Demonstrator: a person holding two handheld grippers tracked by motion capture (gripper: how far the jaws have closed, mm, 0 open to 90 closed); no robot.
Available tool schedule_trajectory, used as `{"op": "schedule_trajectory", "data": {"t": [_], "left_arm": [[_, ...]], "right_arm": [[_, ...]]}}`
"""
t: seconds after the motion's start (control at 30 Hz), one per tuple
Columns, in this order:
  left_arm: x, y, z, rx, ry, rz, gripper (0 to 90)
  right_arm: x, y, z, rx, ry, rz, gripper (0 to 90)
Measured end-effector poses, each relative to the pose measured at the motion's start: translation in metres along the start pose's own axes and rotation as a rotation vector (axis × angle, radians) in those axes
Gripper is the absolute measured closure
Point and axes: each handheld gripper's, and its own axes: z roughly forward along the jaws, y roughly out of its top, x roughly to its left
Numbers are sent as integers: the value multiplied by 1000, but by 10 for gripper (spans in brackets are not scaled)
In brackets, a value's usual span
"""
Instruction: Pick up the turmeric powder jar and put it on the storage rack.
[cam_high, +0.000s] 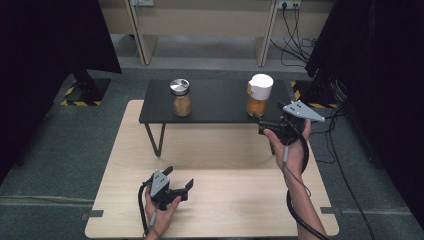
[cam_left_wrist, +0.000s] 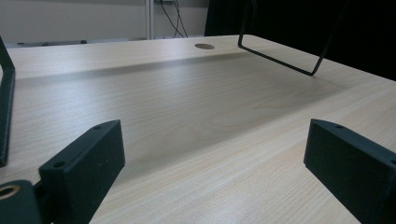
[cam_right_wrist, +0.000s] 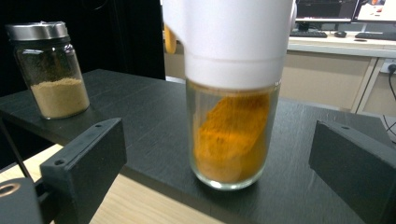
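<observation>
A glass jar of orange powder with a white cap (cam_high: 259, 95) (cam_right_wrist: 232, 116) stands upright at the right of a low black shelf (cam_high: 215, 102). A second jar with a metal lid and tan powder (cam_high: 181, 97) (cam_right_wrist: 52, 70) stands at the shelf's left. My right gripper (cam_high: 262, 123) (cam_right_wrist: 217, 168) is open just in front of the orange jar, its jaws apart on either side of it and not touching. My left gripper (cam_high: 179, 181) (cam_left_wrist: 215, 172) is open low over the wooden table (cam_high: 220, 195), with nothing between its jaws.
The black shelf stands on thin wire legs (cam_high: 156, 137) (cam_left_wrist: 280, 51) on the table's far half. Cables (cam_high: 300, 200) trail from the right gripper along the forearm. Black stands with striped bases (cam_high: 82, 92) flank the table on the grey floor.
</observation>
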Motion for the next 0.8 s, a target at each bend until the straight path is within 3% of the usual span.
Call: {"op": "schedule_trajectory", "data": {"t": [0.8], "left_arm": [[-1,-1,0,-3,6,-2,44]], "right_arm": [[9,-47,-28,-22,7,24,43]]}}
